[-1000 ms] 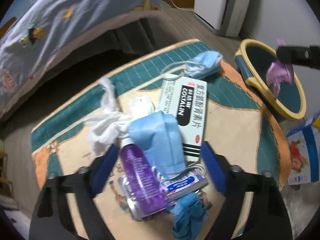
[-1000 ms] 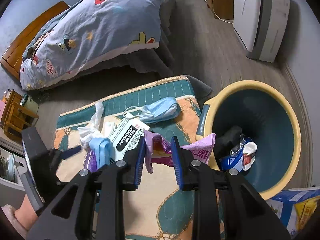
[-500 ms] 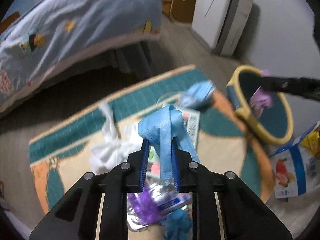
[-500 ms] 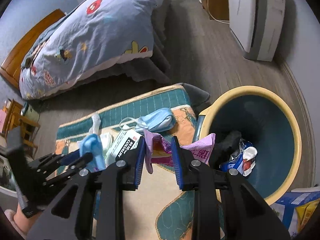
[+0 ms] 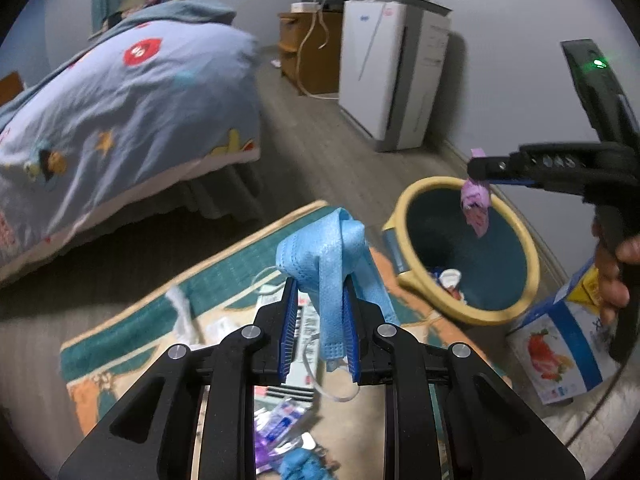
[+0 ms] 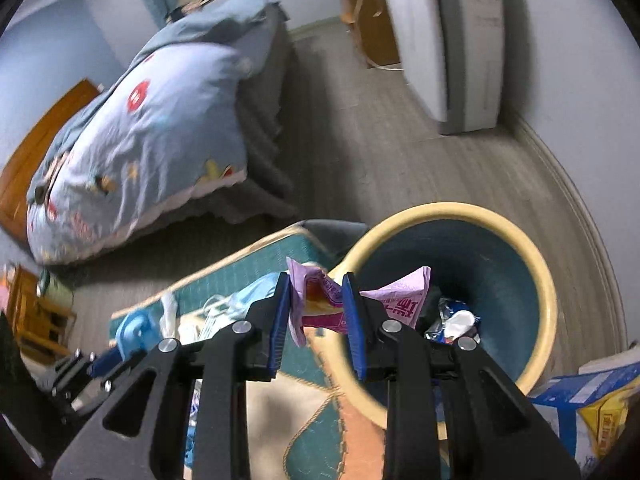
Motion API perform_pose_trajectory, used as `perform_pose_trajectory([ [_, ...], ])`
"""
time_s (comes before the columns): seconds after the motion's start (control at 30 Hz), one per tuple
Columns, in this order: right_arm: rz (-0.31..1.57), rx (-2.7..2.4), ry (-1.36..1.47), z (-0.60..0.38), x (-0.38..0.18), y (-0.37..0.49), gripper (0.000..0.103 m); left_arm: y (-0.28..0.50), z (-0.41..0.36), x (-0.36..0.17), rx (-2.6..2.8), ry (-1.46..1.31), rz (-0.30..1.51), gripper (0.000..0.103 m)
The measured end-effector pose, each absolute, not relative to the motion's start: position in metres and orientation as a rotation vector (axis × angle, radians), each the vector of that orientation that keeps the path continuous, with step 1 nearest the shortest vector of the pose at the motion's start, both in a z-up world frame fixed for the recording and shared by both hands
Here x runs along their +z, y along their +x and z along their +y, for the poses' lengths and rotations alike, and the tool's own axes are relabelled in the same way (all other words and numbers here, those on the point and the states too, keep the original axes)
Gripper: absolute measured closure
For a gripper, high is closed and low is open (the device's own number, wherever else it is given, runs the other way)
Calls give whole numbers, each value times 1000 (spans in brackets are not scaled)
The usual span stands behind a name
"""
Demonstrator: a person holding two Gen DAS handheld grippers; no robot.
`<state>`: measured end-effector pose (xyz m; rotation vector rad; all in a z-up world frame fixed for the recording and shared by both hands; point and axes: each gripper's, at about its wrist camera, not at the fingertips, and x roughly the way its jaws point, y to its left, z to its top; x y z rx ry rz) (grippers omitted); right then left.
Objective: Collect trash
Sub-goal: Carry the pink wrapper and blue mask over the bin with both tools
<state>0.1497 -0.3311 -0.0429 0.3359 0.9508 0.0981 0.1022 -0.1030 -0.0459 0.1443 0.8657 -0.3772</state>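
Note:
My left gripper [image 5: 320, 324] is shut on a folded blue face mask [image 5: 326, 264], lifted above the rug [image 5: 224, 276]; its ear loop dangles below. My right gripper [image 6: 314, 312] is shut on a crumpled purple wrapper [image 6: 320, 300] at the near rim of the yellow bin [image 6: 548, 300], which holds some wrappers. In the left wrist view the right gripper [image 5: 478, 172] hangs the purple wrapper [image 5: 476, 208] over the bin [image 5: 532, 264]. On the rug lie a white medicine box [image 5: 308, 320], a tissue [image 5: 182, 312], another mask [image 6: 244, 300] and purple packets [image 5: 280, 428].
A bed with a blue cartoon quilt [image 5: 120, 112] stands at the left. A white air purifier [image 5: 396, 72] and a wooden stand [image 5: 308, 52] are by the far wall. A blue carton [image 5: 560, 344] lies right of the bin, beside a person's hand [image 5: 612, 268].
My left gripper shut on the blue mask and lifted it off the pile. The right gripper carried the purple wrapper sideways to the bin's rim.

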Motion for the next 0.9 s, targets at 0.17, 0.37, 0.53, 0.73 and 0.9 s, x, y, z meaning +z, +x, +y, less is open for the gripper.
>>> perform_pose_trajectory([
  [0.17,952,28,424,-363,-48,151,77,97,-128,-44,-420,177,863,81],
  [0.37,957,-67,476,-390,-58,152,77,107,-165,-48,-481,144,905,80],
  [0.53,967,-136,554,-412,-67,150,77,119,-204,-55,-526,139,940,80],
  [0.73,965,-179,595,-426,-69,148,77,139,-249,-70,-539,190,972,80],
  [0.9,956,-193,623,-432,-70,146,77,144,-273,-72,-563,222,943,76],
])
